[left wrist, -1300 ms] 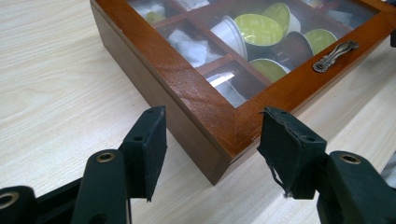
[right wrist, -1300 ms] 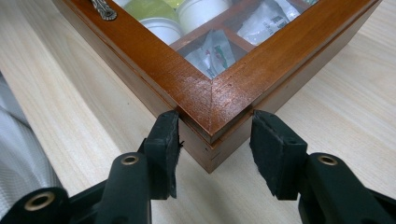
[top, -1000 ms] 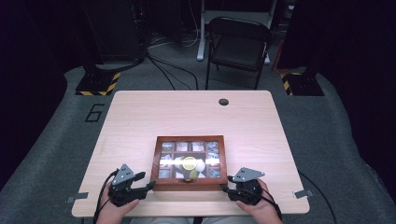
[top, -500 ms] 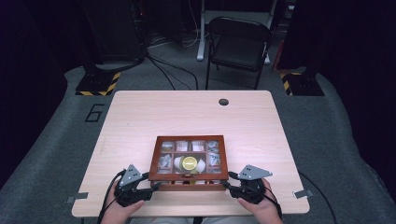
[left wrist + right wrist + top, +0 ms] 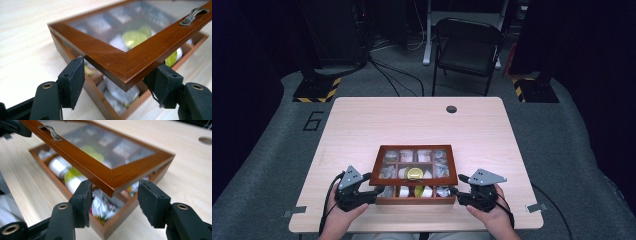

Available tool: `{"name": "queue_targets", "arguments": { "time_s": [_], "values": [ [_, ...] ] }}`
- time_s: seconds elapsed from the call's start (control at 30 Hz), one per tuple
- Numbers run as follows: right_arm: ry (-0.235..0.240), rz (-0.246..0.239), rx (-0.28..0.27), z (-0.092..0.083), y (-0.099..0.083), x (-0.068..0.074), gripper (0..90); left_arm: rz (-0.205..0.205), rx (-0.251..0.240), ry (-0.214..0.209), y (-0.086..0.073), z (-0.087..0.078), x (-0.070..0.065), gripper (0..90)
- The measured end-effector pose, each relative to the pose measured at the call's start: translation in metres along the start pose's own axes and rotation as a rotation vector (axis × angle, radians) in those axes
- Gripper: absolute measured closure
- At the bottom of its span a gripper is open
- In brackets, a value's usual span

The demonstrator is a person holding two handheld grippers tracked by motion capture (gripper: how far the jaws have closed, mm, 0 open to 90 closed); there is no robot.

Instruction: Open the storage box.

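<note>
A brown wooden box (image 5: 414,148) with a glass lid lies near the table's front edge, holding small wrapped packets and a gold-topped pod (image 5: 414,173). The lid (image 5: 140,53) (image 5: 100,173) is tilted up off the base (image 5: 92,92) (image 5: 117,222) at the front, its metal handle (image 5: 192,16) (image 5: 51,132) on the front edge. My left gripper (image 5: 372,187) (image 5: 117,82) straddles the lid's front left corner, and my right gripper (image 5: 456,187) (image 5: 113,202) straddles the front right corner. Both pairs of jaws have just been opening. The pad tops touch the lid's edges.
The light wood table (image 5: 362,125) has a round cable hole (image 5: 451,109) at the back. A black folding chair (image 5: 469,47) stands behind the table. Striped stand bases (image 5: 317,90) sit on the grey floor at both back corners.
Both grippers have closed in on the box's front corners and risen a little. The lid's front edge has come up off the base, and the jaws stand wider.
</note>
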State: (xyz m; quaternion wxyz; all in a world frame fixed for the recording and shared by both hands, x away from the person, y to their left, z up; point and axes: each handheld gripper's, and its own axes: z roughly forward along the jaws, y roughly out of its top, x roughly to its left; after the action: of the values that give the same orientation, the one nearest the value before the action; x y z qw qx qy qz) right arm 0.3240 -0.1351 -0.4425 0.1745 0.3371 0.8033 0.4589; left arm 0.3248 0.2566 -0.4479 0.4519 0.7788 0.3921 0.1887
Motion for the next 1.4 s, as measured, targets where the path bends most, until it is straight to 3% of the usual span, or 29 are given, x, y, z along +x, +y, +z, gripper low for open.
{"name": "queue_targets", "arguments": {
  "time_s": [0.13,0.23,0.6,0.8,1.13,1.4],
  "values": [
    [0.02,0.024,-0.032,-0.002,0.019,-0.006,43.9,-0.002,-0.045,0.019,0.017,0.0,0.003,32.7],
    [0.009,0.038,-0.047,0.001,0.033,-0.011,42.4,-0.013,-0.068,0.032,0.03,0.001,0.006,32.7],
    [0.012,0.064,-0.057,0.007,0.081,-0.036,41.6,-0.028,-0.075,0.026,0.078,0.008,0.028,32.6],
    [0.006,0.078,-0.055,0.015,0.099,-0.047,41.5,-0.067,-0.089,0.006,0.091,0.013,0.039,33.2],
    [-0.001,0.104,-0.041,0.027,0.115,-0.062,40.6,-0.11,-0.105,0.019,0.109,0.023,0.049,34.9],
    [-0.047,0.054,-0.026,0.042,0.121,-0.068,41.4,-0.101,-0.12,0.033,0.119,0.034,0.056,34.9]
  ]
}}
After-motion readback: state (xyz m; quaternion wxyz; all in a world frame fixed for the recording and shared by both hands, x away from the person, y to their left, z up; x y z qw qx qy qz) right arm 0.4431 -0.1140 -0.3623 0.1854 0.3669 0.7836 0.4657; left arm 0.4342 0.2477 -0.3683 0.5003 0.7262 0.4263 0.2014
